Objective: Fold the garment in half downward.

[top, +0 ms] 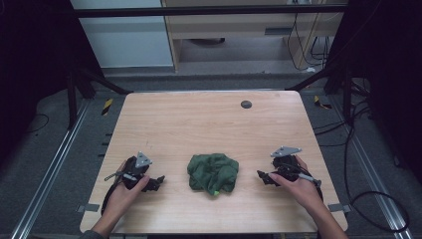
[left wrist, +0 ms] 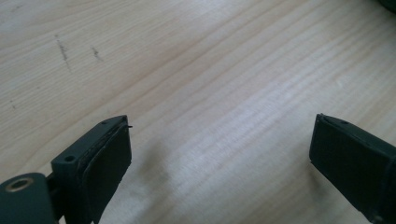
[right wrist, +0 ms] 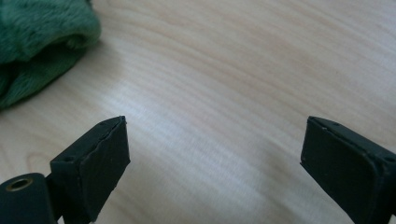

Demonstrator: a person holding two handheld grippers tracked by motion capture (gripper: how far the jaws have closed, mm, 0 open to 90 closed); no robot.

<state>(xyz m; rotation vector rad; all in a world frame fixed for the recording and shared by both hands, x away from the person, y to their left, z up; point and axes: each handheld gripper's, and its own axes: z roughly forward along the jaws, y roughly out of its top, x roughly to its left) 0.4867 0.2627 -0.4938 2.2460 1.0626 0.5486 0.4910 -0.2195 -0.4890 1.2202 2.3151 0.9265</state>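
A crumpled dark green fleece cloth (top: 213, 173) lies bunched in a heap on the light wood-grain table (top: 199, 119), toward the near edge and between the two hands. The left gripper (top: 158, 180) rests on the table to the cloth's left, its black jaws spread wide with bare wood between them. The right gripper (top: 261, 175) sits to the cloth's right, jaws likewise spread wide and gripping nothing; the cloth's fuzzy edge (right wrist: 42, 42) shows in the right gripper view, apart from the jaws. A small dark round disc (top: 246, 104) lies near the table's far edge.
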